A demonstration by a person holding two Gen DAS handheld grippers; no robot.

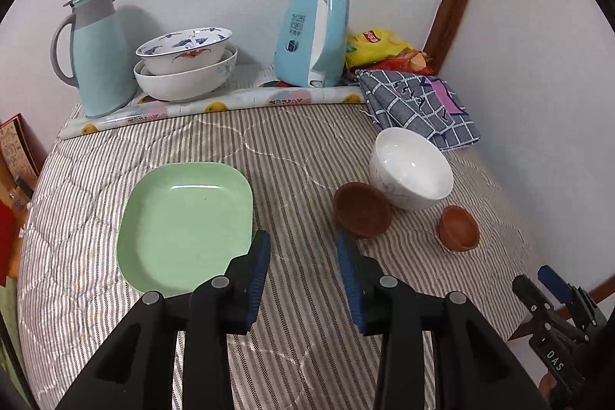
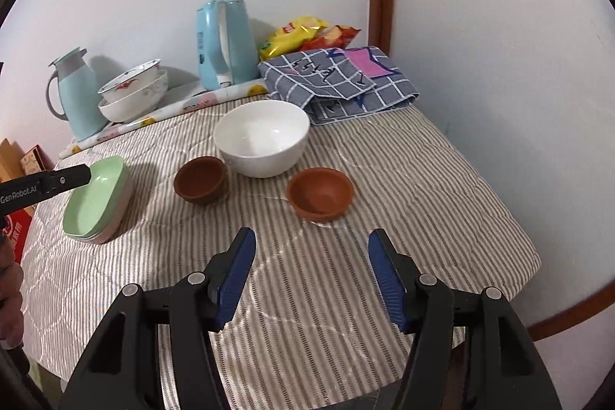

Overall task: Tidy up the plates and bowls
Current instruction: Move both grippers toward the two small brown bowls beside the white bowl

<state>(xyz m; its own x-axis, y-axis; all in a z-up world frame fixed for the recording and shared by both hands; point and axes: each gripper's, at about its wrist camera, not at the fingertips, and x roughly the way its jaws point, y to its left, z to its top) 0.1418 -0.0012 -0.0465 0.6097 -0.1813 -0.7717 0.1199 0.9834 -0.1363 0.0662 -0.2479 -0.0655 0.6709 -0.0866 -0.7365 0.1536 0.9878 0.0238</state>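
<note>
The left gripper (image 1: 303,244) hangs with its jaws a narrow gap apart and nothing between them, the striped cloth showing through the gap. Its left pad sits over the near edge of the green plate (image 1: 184,221); whether it touches the rim I cannot tell. The right gripper (image 2: 311,244) stands wider, also empty, above bare table (image 2: 442,187) in front of the dishes.

In the right wrist view the green plate tops a short stack of plates (image 2: 102,214), so the plates look gathered already. At the back, a patterned bowl (image 1: 184,48) sits nested in a larger white bowl (image 1: 188,79) beside the thermos jug (image 1: 96,52), which reads as sorted too.

Left loose are three bowls in the middle of the table: a plain white bowl (image 2: 261,137), a dark brown bowl (image 2: 200,179) just beside it, perhaps touching, and a lighter brown bowl (image 2: 321,193) apart to the right. I judge the task a little past halfway, with the two brown bowls to nest and the white bowl still to join the rest.
</note>
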